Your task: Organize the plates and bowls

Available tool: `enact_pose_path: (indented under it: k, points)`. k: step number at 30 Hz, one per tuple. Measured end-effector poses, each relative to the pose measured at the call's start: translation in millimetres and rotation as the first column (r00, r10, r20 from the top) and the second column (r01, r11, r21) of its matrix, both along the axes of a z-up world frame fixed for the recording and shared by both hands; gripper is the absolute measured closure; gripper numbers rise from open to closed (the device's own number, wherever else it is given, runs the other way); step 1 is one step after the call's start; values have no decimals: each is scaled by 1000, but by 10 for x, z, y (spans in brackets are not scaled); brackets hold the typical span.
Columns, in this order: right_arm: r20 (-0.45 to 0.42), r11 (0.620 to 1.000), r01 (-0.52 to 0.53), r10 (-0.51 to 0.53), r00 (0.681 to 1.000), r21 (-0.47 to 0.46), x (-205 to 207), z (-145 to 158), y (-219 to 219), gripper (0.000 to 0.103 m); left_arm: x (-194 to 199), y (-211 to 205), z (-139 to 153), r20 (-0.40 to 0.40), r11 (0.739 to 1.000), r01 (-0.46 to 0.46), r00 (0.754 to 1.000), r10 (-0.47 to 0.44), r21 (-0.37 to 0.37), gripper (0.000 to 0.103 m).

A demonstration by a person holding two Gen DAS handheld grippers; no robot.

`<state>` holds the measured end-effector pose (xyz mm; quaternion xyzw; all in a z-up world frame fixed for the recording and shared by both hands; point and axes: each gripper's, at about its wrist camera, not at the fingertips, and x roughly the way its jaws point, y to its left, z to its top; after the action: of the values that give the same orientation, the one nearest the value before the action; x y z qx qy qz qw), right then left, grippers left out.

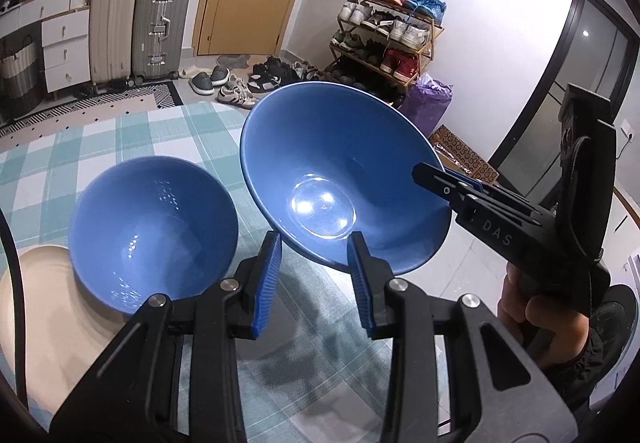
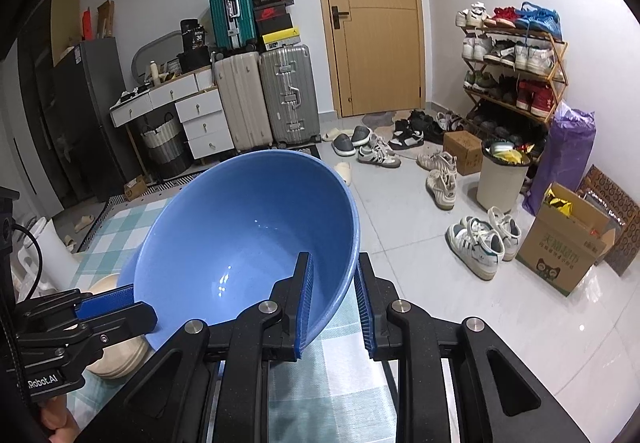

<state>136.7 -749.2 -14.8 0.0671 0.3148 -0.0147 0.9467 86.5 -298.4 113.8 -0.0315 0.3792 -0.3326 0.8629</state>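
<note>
Two shiny blue round bowls, I count, says Ana. Where are they?

One blue bowl [image 1: 152, 235] sits on a flat cream plate [image 1: 36, 315] on the green checked cloth [image 1: 120, 139], says Ben. The other blue bowl [image 2: 240, 243] is up in the air. It is tipped, with its open side facing the left gripper's camera.

Who holds it up? asks Ana.

The right gripper [image 2: 332, 267], says Ben. It pinches the rim, one finger inside the bowl and one outside.

And the left gripper [image 1: 315, 243]?

Its fingers are spread wide with nothing between them, says Ben. Its tips are just under the low edge of the lifted bowl. I cannot tell if they touch it.

So which way is the sitting bowl from the lifted one? asks Ana.

To the left and lower down, says Ben. The two bowls are near each other but apart. I think the lifted bowl is meant to go inside the sitting one. Then the right gripper would need to go left and down and turn the bowl flat, open side up.

Which gripper is closer to the sitting bowl?

The left one, says Ben, but the right one has the bowl, so the job looks like its own.
</note>
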Motion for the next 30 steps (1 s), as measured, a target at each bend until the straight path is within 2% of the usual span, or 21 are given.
enact_pose_path:
  k: [16, 30]
  points:
    - [26, 998, -58, 59, 998, -22, 58, 219, 387, 81, -235, 507, 346, 35, 998, -58, 998, 58, -15, 72]
    - [-2, 993, -117, 117, 993, -31, 292, 132, 774, 81, -161, 934, 393, 29, 992, -122, 992, 122, -21, 72]
